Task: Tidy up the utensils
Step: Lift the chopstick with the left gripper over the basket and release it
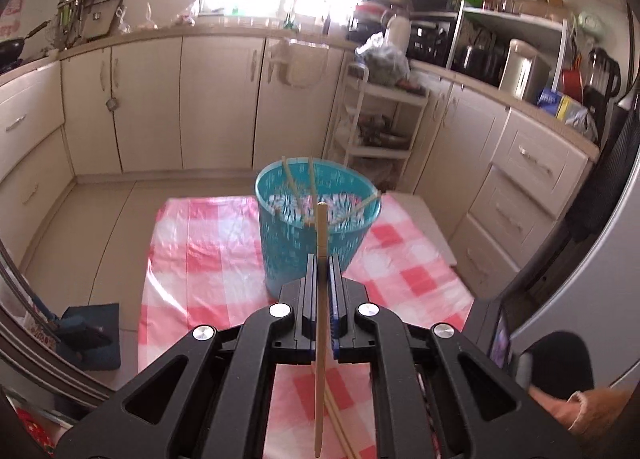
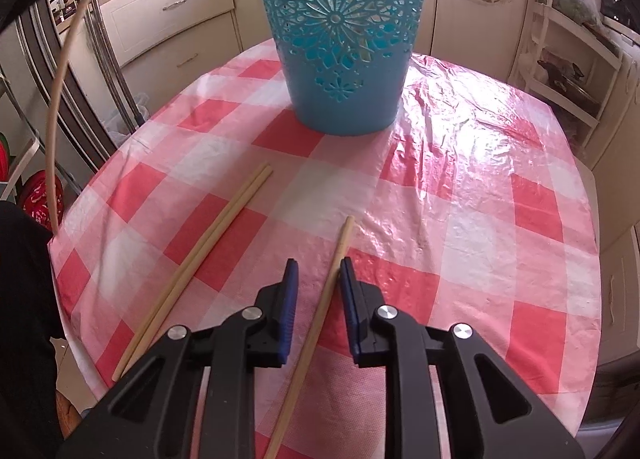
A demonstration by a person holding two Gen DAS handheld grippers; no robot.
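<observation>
Wooden chopstick [image 1: 320,299] clamped in left gripper [image 1: 324,259] before teal basket [image 1: 316,227].

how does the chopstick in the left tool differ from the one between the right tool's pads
The left tool is shut on its chopstick, which is lifted clear of the table; the right tool stands open around its chopstick, which lies flat on the checked cloth. The left one points toward the blue basket; the right one lies slanted. Both are plain pale wood.
</observation>
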